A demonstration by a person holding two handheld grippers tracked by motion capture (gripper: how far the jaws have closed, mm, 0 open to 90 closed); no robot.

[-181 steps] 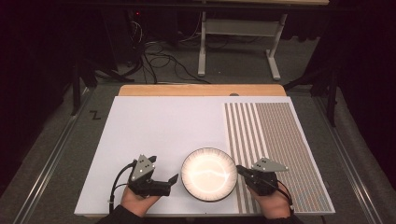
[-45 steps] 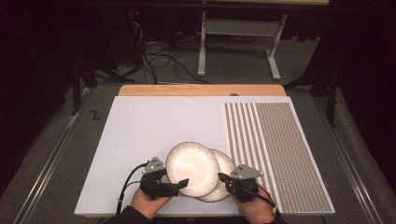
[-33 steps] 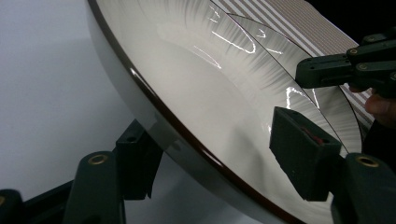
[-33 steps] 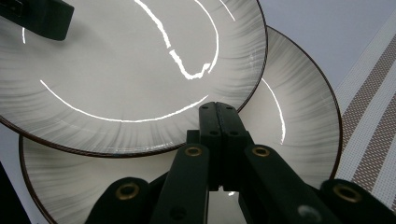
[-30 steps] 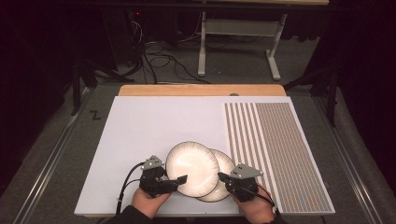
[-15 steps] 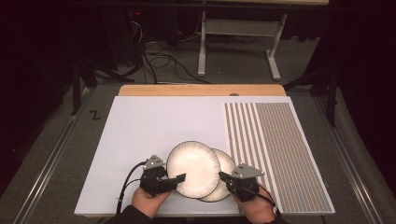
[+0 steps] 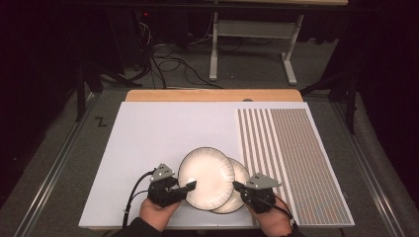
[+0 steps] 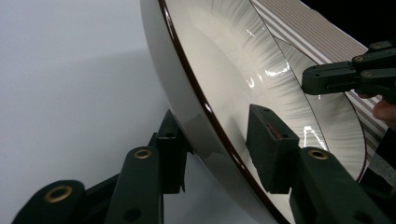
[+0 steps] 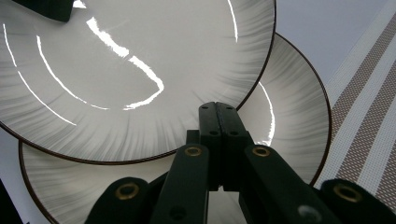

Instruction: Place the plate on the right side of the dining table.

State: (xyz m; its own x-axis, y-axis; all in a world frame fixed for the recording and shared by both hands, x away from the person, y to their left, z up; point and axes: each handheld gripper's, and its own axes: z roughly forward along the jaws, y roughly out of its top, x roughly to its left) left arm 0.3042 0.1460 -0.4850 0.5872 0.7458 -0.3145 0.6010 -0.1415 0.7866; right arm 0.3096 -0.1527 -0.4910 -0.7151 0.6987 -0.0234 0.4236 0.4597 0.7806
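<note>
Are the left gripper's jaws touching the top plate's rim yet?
Cannot tell. In the left gripper view, the left gripper straddles the upper plate's rim, jaws just closing; one pad looks against the underside, the other seems slightly off the inner face.

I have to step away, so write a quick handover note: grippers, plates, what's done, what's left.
Left gripper: jaws have just been closing across the rim of the upper plate; contact is not clear.
Right gripper: shut, empty, over the lower plate.
Done: upper plate slid left and tilted, partly off the lower plate, both on the white mat.
Left: probably secure the grip and lift the upper plate clear.
</note>
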